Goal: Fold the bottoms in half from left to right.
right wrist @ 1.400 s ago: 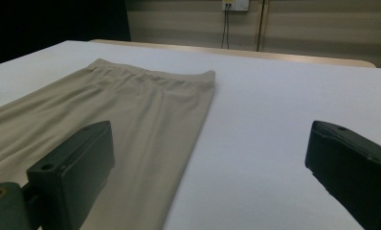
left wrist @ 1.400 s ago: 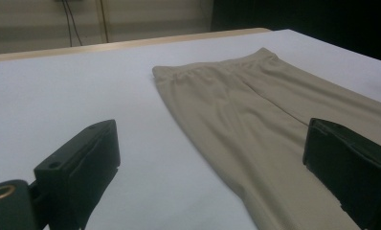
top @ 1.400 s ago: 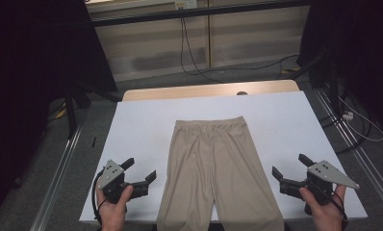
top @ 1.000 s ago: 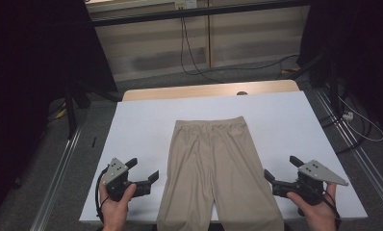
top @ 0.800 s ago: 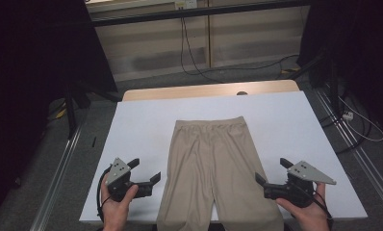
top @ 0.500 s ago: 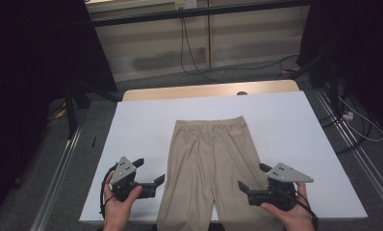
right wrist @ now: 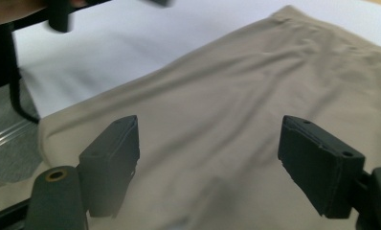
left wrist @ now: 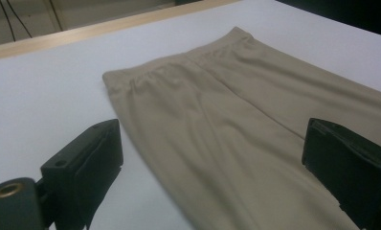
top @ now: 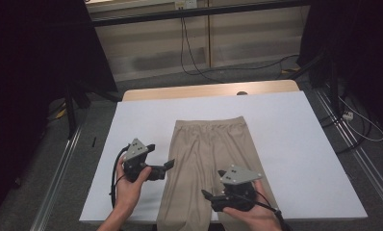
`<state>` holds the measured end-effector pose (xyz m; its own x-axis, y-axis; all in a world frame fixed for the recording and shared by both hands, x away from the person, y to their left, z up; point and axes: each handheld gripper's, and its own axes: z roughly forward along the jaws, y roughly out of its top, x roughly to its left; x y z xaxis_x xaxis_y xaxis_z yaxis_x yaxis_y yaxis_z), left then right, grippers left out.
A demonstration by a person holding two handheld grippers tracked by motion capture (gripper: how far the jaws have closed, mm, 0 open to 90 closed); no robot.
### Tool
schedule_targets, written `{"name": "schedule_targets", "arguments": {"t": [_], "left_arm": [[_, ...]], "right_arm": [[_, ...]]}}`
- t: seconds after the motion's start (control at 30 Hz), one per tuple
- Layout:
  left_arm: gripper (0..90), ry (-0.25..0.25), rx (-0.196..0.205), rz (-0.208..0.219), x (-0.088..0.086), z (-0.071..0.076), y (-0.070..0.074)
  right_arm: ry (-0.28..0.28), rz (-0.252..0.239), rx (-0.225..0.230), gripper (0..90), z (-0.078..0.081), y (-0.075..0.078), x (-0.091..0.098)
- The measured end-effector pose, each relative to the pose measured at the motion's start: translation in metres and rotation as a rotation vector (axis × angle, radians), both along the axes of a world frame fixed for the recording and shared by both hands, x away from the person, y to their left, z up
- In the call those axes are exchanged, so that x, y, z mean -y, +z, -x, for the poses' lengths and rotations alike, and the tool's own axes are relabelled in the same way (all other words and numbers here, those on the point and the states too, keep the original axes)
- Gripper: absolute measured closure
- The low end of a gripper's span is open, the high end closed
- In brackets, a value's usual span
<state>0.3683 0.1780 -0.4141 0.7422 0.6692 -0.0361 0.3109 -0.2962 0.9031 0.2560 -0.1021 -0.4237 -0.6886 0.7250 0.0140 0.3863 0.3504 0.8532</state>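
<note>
High view: beige trousers (top: 210,166) lie flat mid-table on the white sheet (top: 295,144). The left gripper (top: 166,167) hovers at their left edge, jaws apart; the right gripper (top: 208,195) sits over the near right leg.

Left gripper view: jaws wide, empty, above the trousers (left wrist: 236,124).

Right gripper view: jaws have just been closing, nothing pinched, cloth (right wrist: 227,120) below.

Left gripper (top: 169,164) held low in the left hand (top: 128,183), jaws apart, nothing between the pads. Right gripper (top: 207,195) in the right hand (top: 257,211) points leftward; its jaws have just been closing, still wide, nothing clamped.
</note>
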Motion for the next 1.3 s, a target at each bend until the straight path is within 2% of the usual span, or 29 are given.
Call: {"name": "schedule_targets", "arguments": {"t": [0.07, 0.1, 0.13, 0.2, 0.23, 0.27, 0.3, 0.33, 0.37, 0.43, 0.47, 0.53, 0.57, 0.6, 0.63, 0.67, 0.7, 0.87, 0.9, 0.93, 0.97, 1.03, 1.1, 1.13, 1.2, 1.3], "left_arm": [[7.2, 0.002, 0.003, -0.016, 0.006, -0.008, 0.002], [7.2, 0.004, 0.007, -0.011, 0.008, -0.012, 0.002], [7.2, -0.003, 0.004, -0.003, 0.009, -0.017, 0.002], [7.3, 0.0, 0.005, 0.01, 0.013, -0.025, 0.002], [8.0, 0.001, 0.007, -0.022, 0.017, -0.034, 0.002], [8.0, 0.001, 0.007, -0.022, 0.017, -0.034, 0.002], [8.1, 0.004, 0.01, -0.02, 0.019, -0.039, 0.002], [8.1, 0.012, 0.016, -0.02, 0.021, -0.044, 0.001], [8.1, 0.013, 0.011, -0.024, 0.023, -0.049, 0.0], [8.1, 0.021, 0.005, -0.02, 0.025, -0.058, -0.005], [8.0, 0.028, -0.005, -0.013, 0.025, -0.06, -0.008], [6.8, 0.032, -0.045, -0.012, 0.024, -0.063, -0.013], [6.8, 0.023, -0.059, -0.011, 0.023, -0.064, -0.015], [7.2, 0.028, -0.048, -0.027, 0.021, -0.063, -0.016], [6.8, 0.037, -0.036, -0.039, 0.021, -0.062, -0.015], [6.8, 0.049, -0.021, -0.046, 0.02, -0.061, -0.015], [6.3, 0.053, -0.027, -0.035, 0.016, -0.062, -0.016], [6.3, 0.079, -0.037, -0.045, 0.013, -0.064, -0.019], [6.3, 0.078, -0.041, -0.043, 0.013, -0.064, -0.019], [6.4, 0.076, -0.045, -0.043, 0.012, -0.064, -0.02], [6.4, 0.079, -0.047, -0.037, 0.013, -0.064, -0.02], [6.4, 0.083, -0.044, -0.058, 0.014, -0.065, -0.022], [6.4, 0.083, -0.053, -0.057, 0.014, -0.065, -0.023], [6.4, 0.084, -0.054, -0.056, 0.014, -0.065, -0.024], [6.7, 0.088, -0.056, -0.054, 0.014, -0.065, -0.025], [6.7, 0.1, -0.061, -0.06, 0.012, -0.066, -0.024]], "right_arm": [[0.034, 0.025, -0.017, 20.1, -0.006, -0.004, -0.019], [0.034, 0.025, -0.017, 20.1, -0.006, -0.004, -0.019], [0.038, 0.039, -0.037, 19.4, -0.009, -0.006, -0.032], [0.046, 0.038, -0.047, 17.6, -0.011, -0.007, -0.038], [0.089, 0.047, -0.066, 16.7, -0.012, -0.007, -0.053], [0.089, 0.047, -0.066, 16.7, -0.012, -0.007, -0.053], [0.114, 0.07, -0.064, 18.1, -0.011, -0.008, -0.065], [0.114, 0.07, -0.064, 18.1, -0.011, -0.008, -0.065], [0.132, 0.095, -0.043, 21.4, -0.01, -0.01, -0.077], [0.135, 0.101, -0.043, 23.0, -0.009, -0.011, -0.084], [0.156, 0.105, -0.045, 31.3, -0.009, -0.015, -0.095], [0.173, 0.113, -0.054, 40.8, -0.008, -0.021, -0.105], [0.173, 0.113, -0.054, 40.8, -0.008, -0.021, -0.105], [0.204, 0.102, -0.081, 50.0, -0.007, -0.026, -0.114], [0.209, 0.081, -0.09, 52.7, -0.006, -0.027, -0.116], [0.209, 0.081, -0.09, 52.7, -0.006, -0.027, -0.116], [0.221, 0.091, -0.086, 56.2, -0.005, -0.029, -0.123], [0.22, 0.123, -0.099, 55.3, 0.001, -0.036, -0.137], [0.226, 0.13, -0.1, 53.4, 0.002, -0.039, -0.139], [0.223, 0.133, -0.107, 48.0, 0.004, -0.044, -0.144], [0.223, 0.133, -0.107, 48.0, 0.004, -0.044, -0.144], [0.218, 0.131, -0.101, 42.7, 0.006, -0.047, -0.148], [0.206, 0.134, -0.102, 36.3, 0.008, -0.048, -0.152], [0.206, 0.134, -0.102, 36.3, 0.008, -0.048, -0.152], [0.182, 0.164, -0.069, 36.7, 0.013, -0.051, -0.156], [0.177, 0.161, -0.077, 39.3, 0.013, -0.05, -0.156]]}}
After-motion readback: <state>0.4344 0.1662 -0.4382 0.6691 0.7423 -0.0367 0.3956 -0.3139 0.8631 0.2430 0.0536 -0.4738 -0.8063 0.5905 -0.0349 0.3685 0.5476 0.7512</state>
